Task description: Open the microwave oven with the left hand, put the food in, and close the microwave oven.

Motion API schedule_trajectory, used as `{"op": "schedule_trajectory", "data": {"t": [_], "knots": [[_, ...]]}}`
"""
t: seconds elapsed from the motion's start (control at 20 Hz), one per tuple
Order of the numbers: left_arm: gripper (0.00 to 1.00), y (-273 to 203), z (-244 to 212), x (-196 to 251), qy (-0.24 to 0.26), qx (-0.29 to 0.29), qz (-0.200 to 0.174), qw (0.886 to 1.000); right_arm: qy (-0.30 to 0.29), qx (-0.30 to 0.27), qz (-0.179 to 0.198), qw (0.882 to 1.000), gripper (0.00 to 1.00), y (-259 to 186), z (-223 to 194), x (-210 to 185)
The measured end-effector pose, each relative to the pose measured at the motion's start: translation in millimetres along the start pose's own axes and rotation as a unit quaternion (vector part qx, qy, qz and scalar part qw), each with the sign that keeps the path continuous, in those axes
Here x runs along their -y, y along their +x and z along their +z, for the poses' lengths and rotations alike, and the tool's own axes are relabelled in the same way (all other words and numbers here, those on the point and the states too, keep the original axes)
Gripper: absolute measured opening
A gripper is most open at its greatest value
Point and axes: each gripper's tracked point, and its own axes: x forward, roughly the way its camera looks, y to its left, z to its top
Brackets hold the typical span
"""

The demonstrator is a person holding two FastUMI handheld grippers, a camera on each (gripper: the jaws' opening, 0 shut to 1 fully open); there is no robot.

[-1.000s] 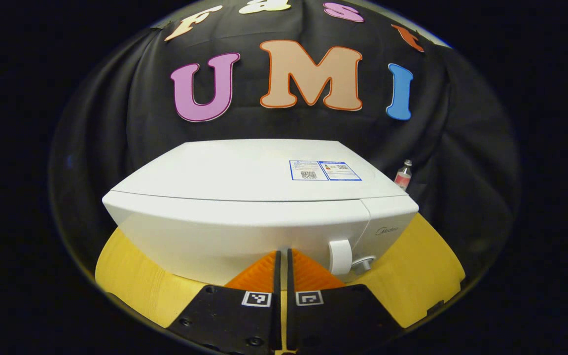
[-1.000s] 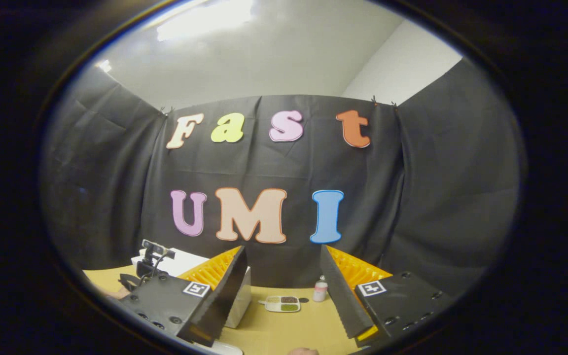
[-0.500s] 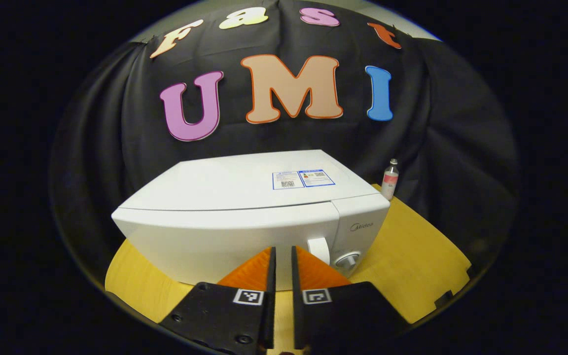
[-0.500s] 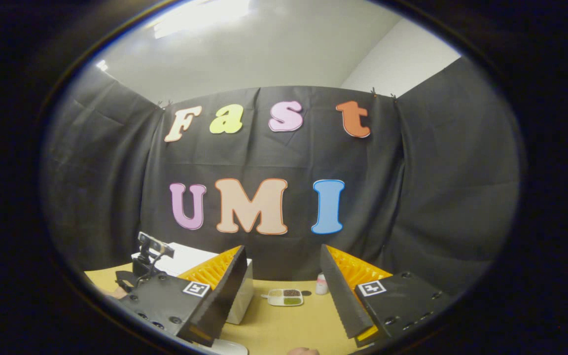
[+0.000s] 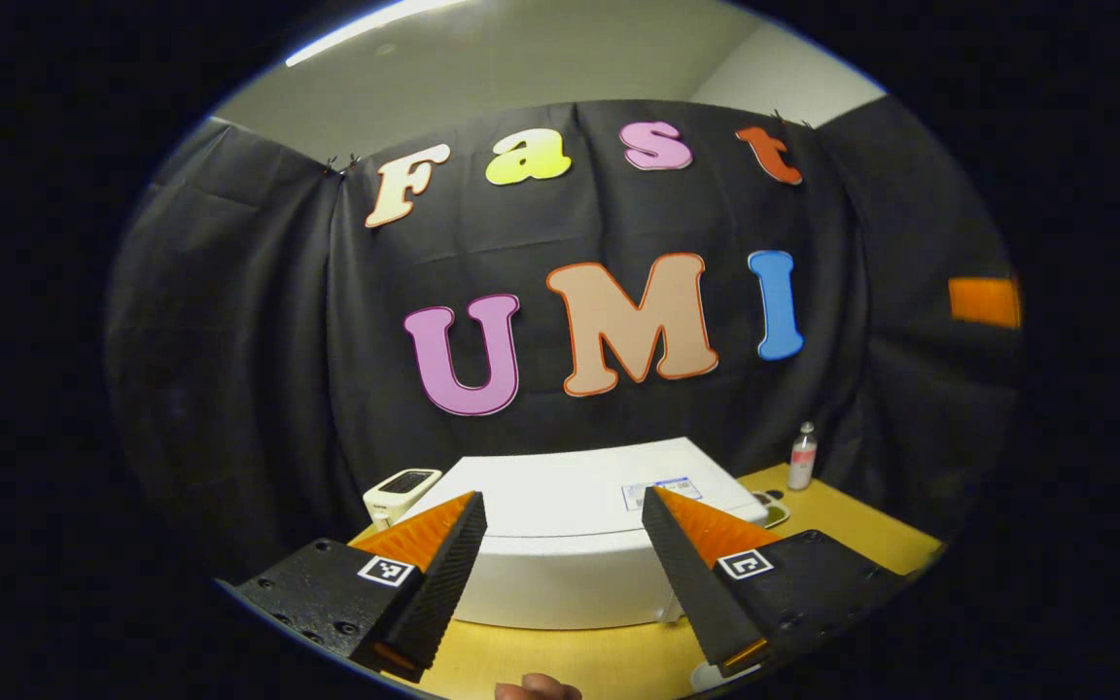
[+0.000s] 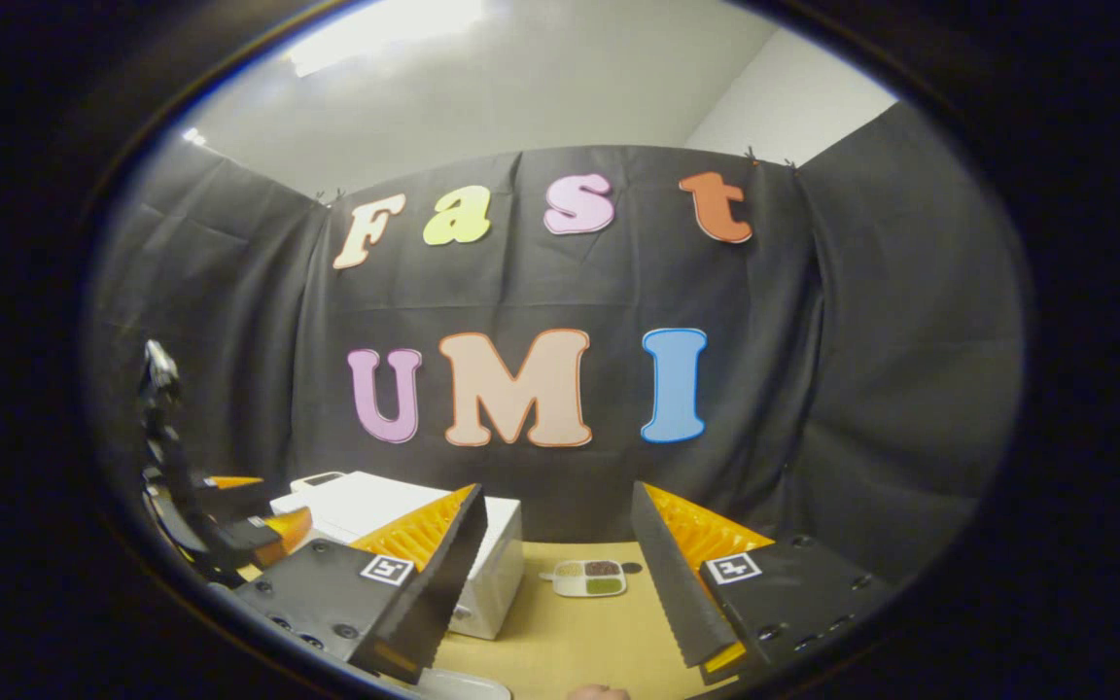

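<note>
The white microwave (image 5: 570,544) stands on the yellow table (image 5: 861,530) with its door closed. My left gripper (image 5: 563,501) is open, held back from and above the microwave's front, with nothing between its fingers. A small divided food tray (image 6: 589,577) with dark and green portions lies on the table to the right of the microwave (image 6: 497,583). My right gripper (image 6: 557,491) is open and empty, well short of the tray. In the right gripper view the left gripper (image 6: 254,506) hangs at the far left, in front of the microwave.
A small bottle (image 5: 802,455) stands at the back right of the table near the cloth wall. A small white device (image 5: 402,489) sits to the left of the microwave. A white object (image 6: 463,688) lies at the table's near edge. The table (image 6: 570,632) is bare before the tray.
My left gripper went from shut to open and drew back and up from the microwave's door. The right gripper stayed open and shifted only slightly.
</note>
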Motion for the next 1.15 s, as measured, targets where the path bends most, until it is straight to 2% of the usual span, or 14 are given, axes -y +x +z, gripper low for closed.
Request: {"op": "schedule_trajectory", "data": {"t": [0.1, 0.2, 0.4, 0.5, 0.55, 0.6, 0.85, 0.95, 1.05, 1.1, 1.15], "knots": [[0.97, -7.3, 34.6, -3.5, -0.029, 0.019, -0.016, 0.999, 0.001, 0.001, -0.005, 1.0, 0.92, 0.4, -0.2, -0.3], [0.97, -13.8, 59.4, -6.8, -0.036, 0.035, -0.028, 0.998, 0.011, 0.001, -0.015, 1.0, 0.92, 4.3, -2.4, 0.0], [0.97, -26.8, 75.6, -14.6, -0.051, 0.032, -0.025, 0.998, 0.026, 0.016, -0.001, 1.0, 0.94, 23.9, 6.2, -18.8], [0.95, -29.8, 71.1, -6.3, -0.041, 0.023, -0.042, 0.998, 0.011, 0.027, -0.003, 1.0, 0.93, 26.1, 9.8, -20.2], [0.95, -36.6, 66.8, -12.9, -0.033, 0.019, -0.037, 0.999, 0.008, 0.027, 0.002, 1.0, 0.97, 25.0, 9.1, -24.5], [0.96, -40.2, 68.8, -17.9, -0.028, 0.025, -0.032, 0.999, 0.011, 0.028, 0.008, 1.0, 0.93, 24.3, 9.6, -29.6], [0.95, -56.0, 87.9, -39.5, -0.002, 0.055, 0.002, 0.998, 0.019, 0.019, 0.015, 1.0, 0.94, 24.5, 3.7, -40.1], [0.93, -60.5, 91.5, -38.3, 0.008, 0.064, -0.002, 0.998, 0.026, 0.02, 0.018, 0.999, 0.94, 21.7, 5.1, -43.0], [0.96, -65.2, 95.2, -39.2, 0.018, 0.074, -0.001, 0.997, 0.017, 0.023, 0.016, 0.999, 0.94, 18.0, 5.0, -42.9], [0.95, -66.6, 95.4, -37.4, 0.02, 0.075, -0.004, 0.997, 0.013, 0.023, 0.013, 1.0, 0.97, 15.5, 4.2, -42.2], [0.94, -67.8, 94.7, -35.0, 0.019, 0.074, -0.006, 0.997, 0.01, 0.022, 0.013, 1.0, 0.93, 13.7, 5.6, -44.8]]}}
